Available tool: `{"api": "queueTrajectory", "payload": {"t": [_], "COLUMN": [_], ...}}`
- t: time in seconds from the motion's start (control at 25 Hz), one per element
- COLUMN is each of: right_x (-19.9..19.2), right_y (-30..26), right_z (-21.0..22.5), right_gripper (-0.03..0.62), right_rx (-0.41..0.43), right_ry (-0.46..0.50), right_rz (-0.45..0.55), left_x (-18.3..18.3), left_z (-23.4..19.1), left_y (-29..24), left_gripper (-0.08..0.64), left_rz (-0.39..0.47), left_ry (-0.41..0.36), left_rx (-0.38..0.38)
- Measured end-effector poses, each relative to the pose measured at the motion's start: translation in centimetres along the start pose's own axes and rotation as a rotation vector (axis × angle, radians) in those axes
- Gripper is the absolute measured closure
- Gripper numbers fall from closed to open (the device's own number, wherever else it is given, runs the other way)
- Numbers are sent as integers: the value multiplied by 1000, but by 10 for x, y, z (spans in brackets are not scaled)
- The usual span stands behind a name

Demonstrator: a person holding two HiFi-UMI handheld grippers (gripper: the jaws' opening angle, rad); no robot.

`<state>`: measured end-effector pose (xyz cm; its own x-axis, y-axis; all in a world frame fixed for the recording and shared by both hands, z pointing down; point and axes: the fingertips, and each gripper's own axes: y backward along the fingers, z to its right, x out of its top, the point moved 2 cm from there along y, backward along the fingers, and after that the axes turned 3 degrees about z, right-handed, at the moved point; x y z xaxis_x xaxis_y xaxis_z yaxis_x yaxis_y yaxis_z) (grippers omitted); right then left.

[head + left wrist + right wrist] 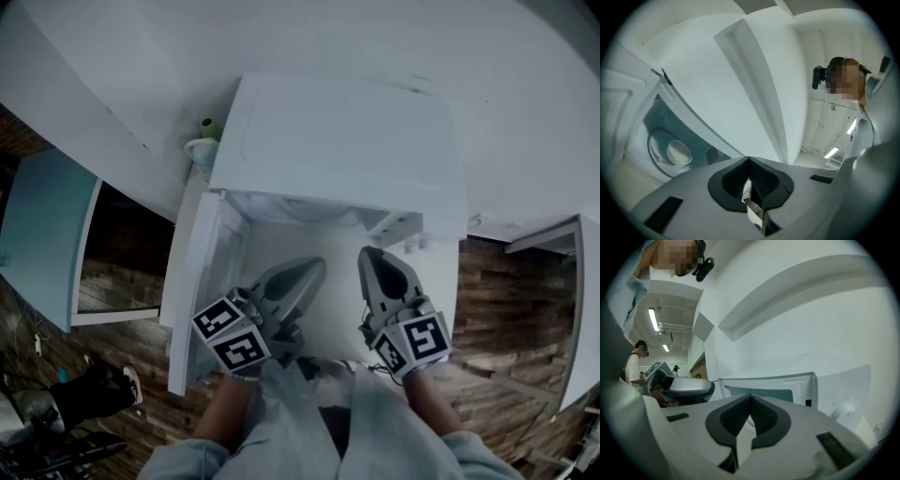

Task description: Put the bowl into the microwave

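The white bowl (678, 151) sits on the turntable (657, 138) inside the microwave (337, 141), whose door (192, 281) stands open. The bowl is low and left of the left gripper (749, 165), well apart from it. That gripper and the right gripper (751, 401) are both clenched on nothing, in front of the cavity.

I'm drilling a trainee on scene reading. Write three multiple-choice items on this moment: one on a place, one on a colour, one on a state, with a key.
1. Where is the bowl?
A on the turntable inside the microwave
B on top of it
C beside it

2. What colour is the microwave?
A black
B white
C red

3. How is the microwave's door?
A shut
B missing
C swung open

Key:
1 A, the left gripper view shows the bowl on the turntable.
2 B, the casing is white in the head view.
3 C, the door stands out at the left.
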<state>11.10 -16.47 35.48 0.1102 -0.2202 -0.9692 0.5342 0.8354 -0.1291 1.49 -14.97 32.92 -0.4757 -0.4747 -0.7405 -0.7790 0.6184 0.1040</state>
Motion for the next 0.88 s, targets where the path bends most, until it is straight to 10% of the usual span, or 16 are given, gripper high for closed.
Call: {"api": "queueTrajectory", "payload": {"t": [0.88], "right_x": [36], "right_y": [16], "right_z": [-17], "right_gripper": [591], "right_rx": [58], "right_ry": [23], "right_rz": [62], "left_x": [15], "left_z": [27], "left_y": [25], "left_gripper": [561], "left_rz": [-20], "left_ry": [-215], "left_rx": [68]}}
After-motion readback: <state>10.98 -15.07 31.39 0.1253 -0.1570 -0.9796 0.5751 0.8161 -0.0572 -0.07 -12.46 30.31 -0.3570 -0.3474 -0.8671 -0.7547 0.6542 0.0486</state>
